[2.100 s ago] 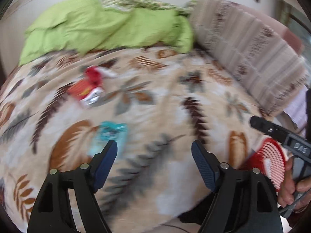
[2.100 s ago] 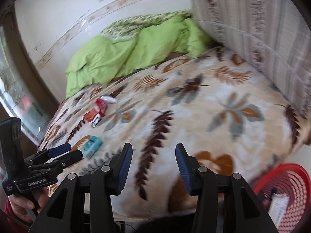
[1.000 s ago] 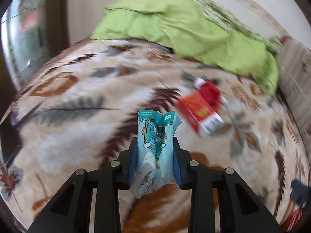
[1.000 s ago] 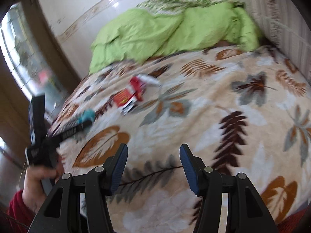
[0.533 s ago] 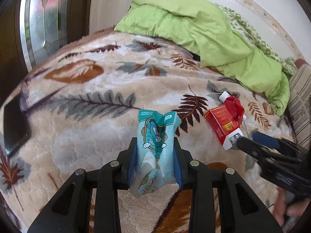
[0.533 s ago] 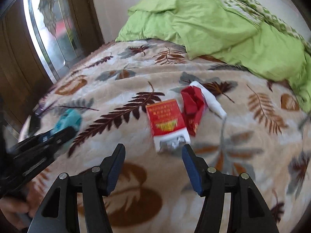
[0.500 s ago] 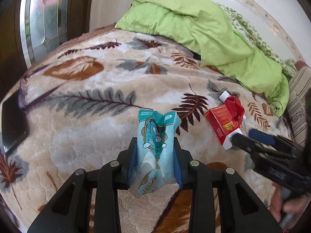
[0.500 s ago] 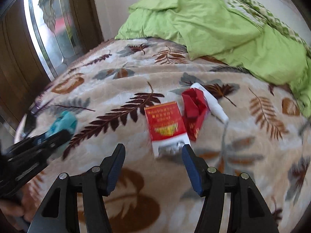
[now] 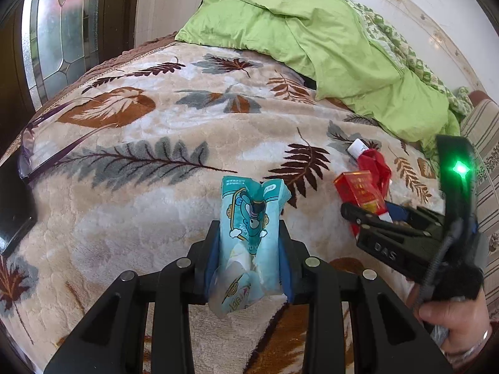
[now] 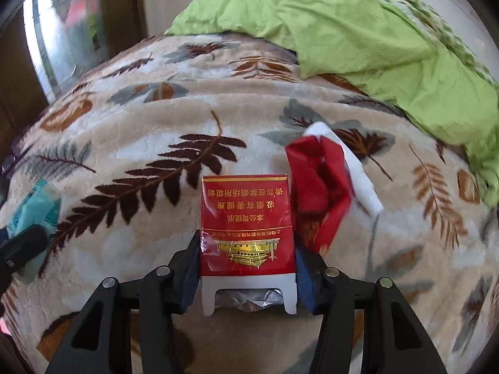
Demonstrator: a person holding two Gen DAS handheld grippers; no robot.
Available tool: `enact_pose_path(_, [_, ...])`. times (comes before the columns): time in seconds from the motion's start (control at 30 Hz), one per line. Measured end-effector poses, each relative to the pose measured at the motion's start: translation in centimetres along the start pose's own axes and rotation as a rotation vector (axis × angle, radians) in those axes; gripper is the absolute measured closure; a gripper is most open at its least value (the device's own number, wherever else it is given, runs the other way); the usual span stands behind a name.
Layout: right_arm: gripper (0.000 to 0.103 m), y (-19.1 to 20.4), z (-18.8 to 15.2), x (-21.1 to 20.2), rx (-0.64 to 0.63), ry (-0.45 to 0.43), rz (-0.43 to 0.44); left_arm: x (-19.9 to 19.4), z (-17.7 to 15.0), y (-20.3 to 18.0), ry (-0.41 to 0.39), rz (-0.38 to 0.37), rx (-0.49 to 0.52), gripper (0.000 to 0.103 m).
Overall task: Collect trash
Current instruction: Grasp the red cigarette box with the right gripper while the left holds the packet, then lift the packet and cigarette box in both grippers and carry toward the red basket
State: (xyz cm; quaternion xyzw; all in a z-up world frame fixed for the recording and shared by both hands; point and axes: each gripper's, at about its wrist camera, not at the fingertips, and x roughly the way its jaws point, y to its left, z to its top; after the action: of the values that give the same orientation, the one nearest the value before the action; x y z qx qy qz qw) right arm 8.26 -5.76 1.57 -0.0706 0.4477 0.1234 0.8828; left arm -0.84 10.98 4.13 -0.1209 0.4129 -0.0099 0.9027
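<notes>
A big fleecy blanket (image 9: 131, 205) with brown and grey leaf prints is filling most of both views, and a lime green duvet (image 9: 315, 34) is bunching across the upper right of the frame in each. Over in the upper left of the left wrist view a frosted leaded-glass door (image 9: 62, 31) is showing, and a pair of purple-framed glasses (image 9: 46, 146) is lying at the left edge next to something flat and black I can't make out. The left gripper (image 9: 249, 249) is sitting bottom centre of its own view, pinching a crumpled teal wrapper (image 9: 249, 218) with a cartoon figure on it; there's writing along its lower end but it's too warped to read. The right gripper (image 10: 248, 268) is closing its jaws around a red cigarette pack (image 10: 248, 227), which is lying between the pads in the centre of the right wrist view, gold Chinese print and a gold building logo facing up, upside down to the camera, foil poking out of the open end. In the left wrist view that same gripper is showing at the right with "DAS" on its body, a green light glowing, and a hand (image 9: 452, 321) gripping it. Just right of the pack a scrunched red wrapper (image 10: 321, 193) is lying against a white tube (image 10: 355, 171).
</notes>
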Motion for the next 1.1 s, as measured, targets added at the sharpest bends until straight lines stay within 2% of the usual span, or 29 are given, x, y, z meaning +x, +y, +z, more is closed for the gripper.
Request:
enact_pose_path(0.07, [0.048,-0.5,-1.2,-1.7,0.065,-0.024,0.023,-0.1,-0.2,-0.5,0.001,-0.005,0.013,0.071])
enact_pose_path(0.27, [0.048,-2.2,-5.2,-7.9,0.229,-0.096,0.011,-0.5,-1.0,-2.8,-0.021,0.008,0.096,0.071])
enact_pose_path(0.4, [0.048,-2.5,-8.1,-11.2,0.280,-0.145,-0.030,-0.9,-1.7,-4.6,-0.042,0.018,0.153,0.071])
enact_pose_path(0.5, [0.048,-3.1,-9.2,-11.6,0.300,-0.142,-0.021,-1.3,-2.2,-5.8,-0.067,0.030,0.201,0.070])
enact_pose_path(0.6, [0.048,-4.2,-9.4,-11.4,0.296,-0.147,-0.066,-1.7,-2.9,-7.1,-0.088,0.040,0.248,0.070])
enact_pose_path(0.7, [0.048,-5.5,-9.4,-11.4,0.341,-0.152,-0.052,-2.0,-3.6,-8.3,-0.107,0.046,0.299,0.070])
enact_pose_path(0.8, [0.048,-5.5,-9.3,-11.6,0.327,-0.160,-0.060,-2.2,-4.1,-9.0,-0.125,0.060,0.334,0.070])
enact_pose_path(1.1, [0.048,-5.7,-9.4,-12.1,0.313,-0.177,-0.054,-1.9,-4.3,-9.1,-0.120,0.064,0.348,0.070])
